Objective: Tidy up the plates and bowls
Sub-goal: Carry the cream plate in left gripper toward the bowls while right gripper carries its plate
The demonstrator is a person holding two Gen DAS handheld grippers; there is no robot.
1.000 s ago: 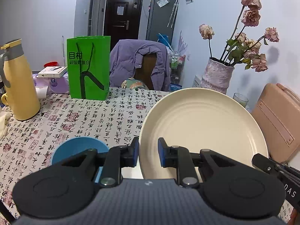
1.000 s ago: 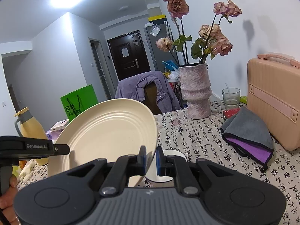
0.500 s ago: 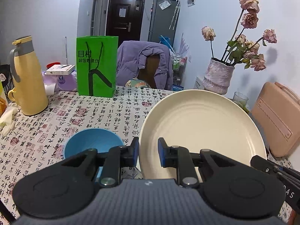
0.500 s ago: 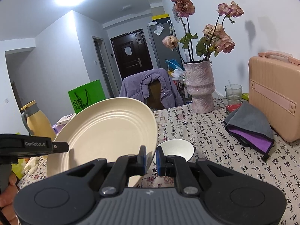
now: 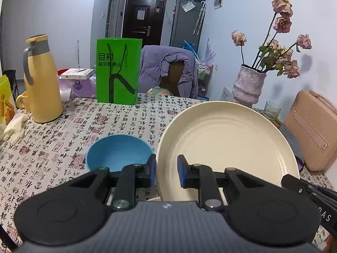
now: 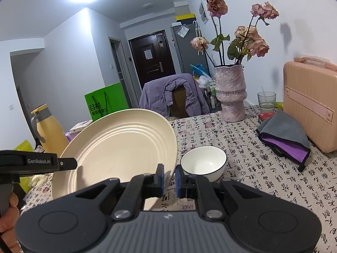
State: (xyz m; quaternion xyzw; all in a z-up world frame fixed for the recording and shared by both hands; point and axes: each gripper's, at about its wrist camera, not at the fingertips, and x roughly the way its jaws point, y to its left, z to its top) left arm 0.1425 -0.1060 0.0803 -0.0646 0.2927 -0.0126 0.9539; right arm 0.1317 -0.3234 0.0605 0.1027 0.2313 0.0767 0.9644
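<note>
A large cream plate (image 5: 227, 147) hangs tilted above the table, held from both sides. My left gripper (image 5: 166, 166) is shut on its left rim, and my right gripper (image 6: 169, 175) is shut on its right rim (image 6: 118, 147). Each view shows the other gripper at the plate's far edge. A blue bowl (image 5: 118, 151) sits on the tablecloth just left of the plate, below my left fingers. A white bowl (image 6: 203, 162) with a dark rim stands on the table right of the plate, close beyond my right fingers.
A yellow thermos (image 5: 42, 80) and a green paper bag (image 5: 118, 71) stand at the far left. At the right are a vase of dried roses (image 5: 248, 86), a glass (image 6: 266, 100), a pink case (image 5: 313, 126) and a grey-purple cloth (image 6: 284, 135). A chair with a purple jacket (image 5: 168, 71) is behind the table.
Both grippers have carried the plate together back across the table. The blue bowl and the white bowl now show more fully. Neither grip has changed.
</note>
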